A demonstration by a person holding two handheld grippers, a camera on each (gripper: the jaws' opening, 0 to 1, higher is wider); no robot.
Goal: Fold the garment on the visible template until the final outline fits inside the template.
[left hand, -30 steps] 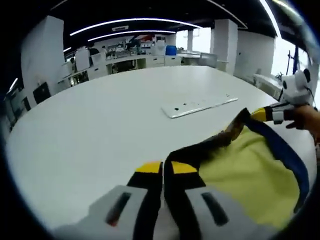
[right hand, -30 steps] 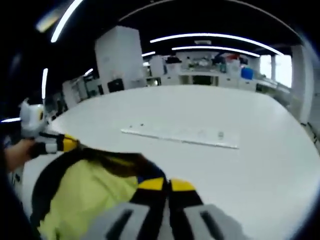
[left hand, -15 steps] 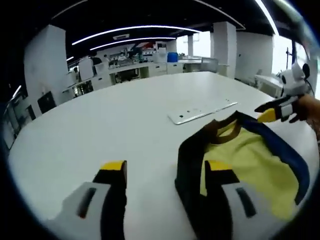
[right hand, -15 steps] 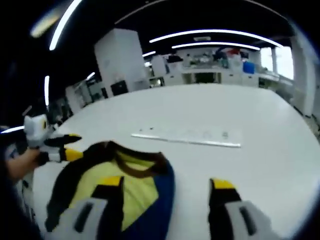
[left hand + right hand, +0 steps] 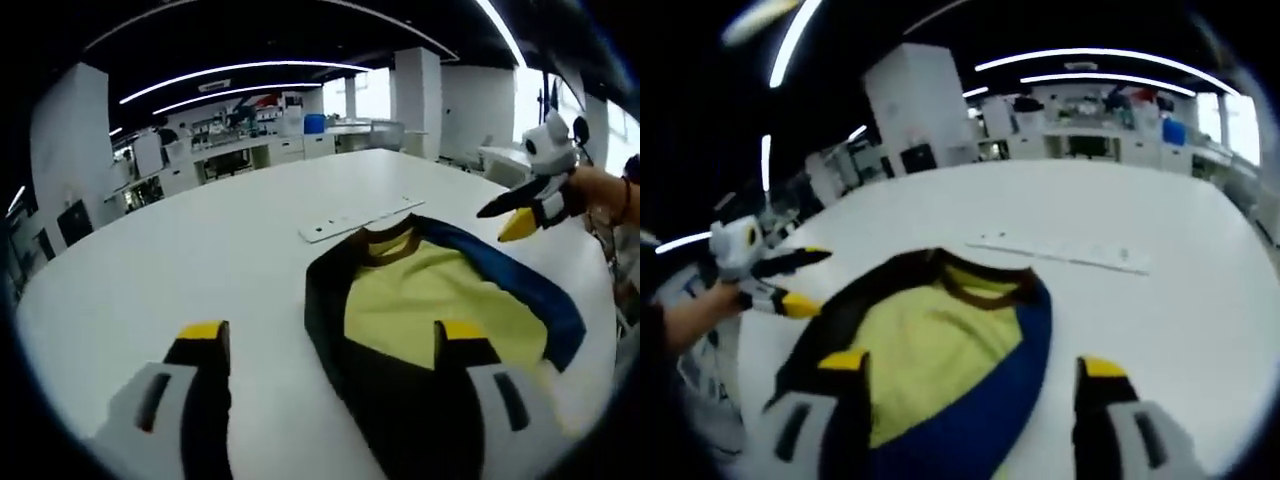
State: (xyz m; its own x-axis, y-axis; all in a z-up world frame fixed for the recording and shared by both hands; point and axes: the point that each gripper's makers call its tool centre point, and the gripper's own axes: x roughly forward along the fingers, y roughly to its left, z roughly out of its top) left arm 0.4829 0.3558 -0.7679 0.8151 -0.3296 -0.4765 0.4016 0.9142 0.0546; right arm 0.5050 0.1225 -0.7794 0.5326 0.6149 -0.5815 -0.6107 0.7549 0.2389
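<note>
The garment (image 5: 440, 310) (image 5: 940, 350), yellow in the middle with one black side and one blue side, lies spread flat on the white counter (image 5: 180, 260) (image 5: 1170, 310), its brown collar just beside a thin white strip (image 5: 360, 217) (image 5: 1065, 253) that lies on the counter beyond it. The left gripper (image 5: 330, 345) (image 5: 790, 280) is held above the garment's black side with its jaws wide apart and gripping nothing, and the right gripper (image 5: 970, 365) (image 5: 510, 215) is held above the blue side, likewise spread open and empty
</note>
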